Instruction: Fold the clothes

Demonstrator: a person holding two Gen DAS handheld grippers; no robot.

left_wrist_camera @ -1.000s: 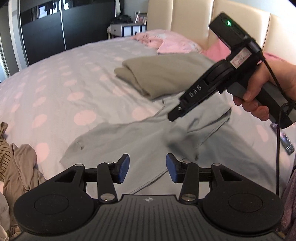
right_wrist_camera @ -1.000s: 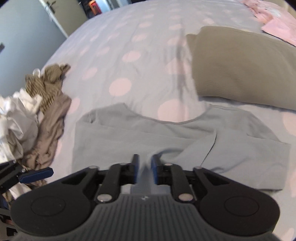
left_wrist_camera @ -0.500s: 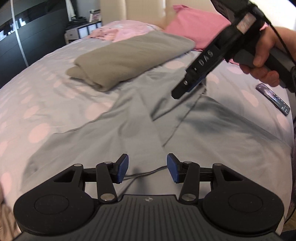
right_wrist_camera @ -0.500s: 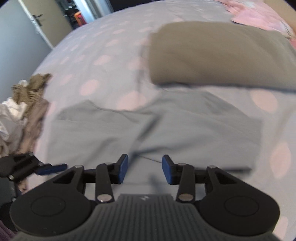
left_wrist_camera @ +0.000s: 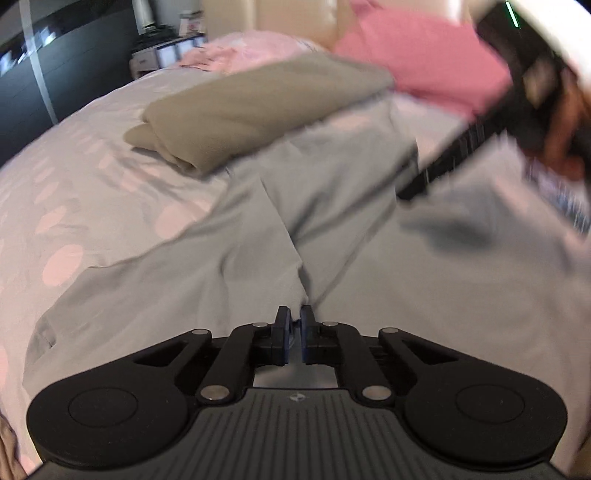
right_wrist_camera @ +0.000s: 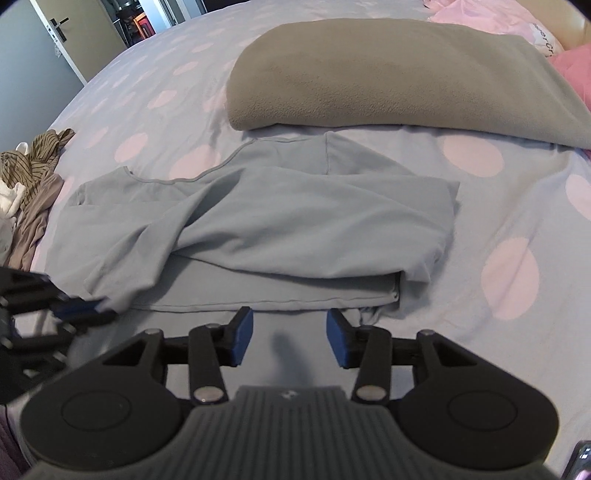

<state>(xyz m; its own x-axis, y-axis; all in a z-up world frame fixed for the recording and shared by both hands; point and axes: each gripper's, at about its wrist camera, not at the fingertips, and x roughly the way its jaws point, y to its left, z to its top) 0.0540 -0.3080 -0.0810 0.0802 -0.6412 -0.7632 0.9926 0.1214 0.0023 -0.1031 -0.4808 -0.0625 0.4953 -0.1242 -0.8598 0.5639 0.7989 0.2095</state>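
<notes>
A grey-blue T-shirt (right_wrist_camera: 295, 221) lies spread on the spotted bedsheet (right_wrist_camera: 166, 92), with one side folded over itself. My left gripper (left_wrist_camera: 294, 325) is shut on a pinch of the shirt's (left_wrist_camera: 332, 221) cloth at its near edge. In the right wrist view the left gripper (right_wrist_camera: 99, 310) grips the shirt's lower left corner. My right gripper (right_wrist_camera: 290, 332) hovers just short of the shirt's hem, its jaws opening with only sheet between them. The left wrist view shows it as a blur (left_wrist_camera: 408, 194) above the shirt, held by a hand (left_wrist_camera: 565, 122).
A folded olive fleece (right_wrist_camera: 388, 74) lies just beyond the shirt. Behind it is a pink pillow (left_wrist_camera: 424, 66). A heap of unfolded clothes (right_wrist_camera: 29, 184) sits at the bed's left edge. A phone-like device (left_wrist_camera: 569, 206) lies right of the shirt. A door (right_wrist_camera: 62, 29) stands far left.
My left gripper dropped onto the shirt and closed on its edge. My right gripper opened wider and drew back to just in front of the shirt's hem.
</notes>
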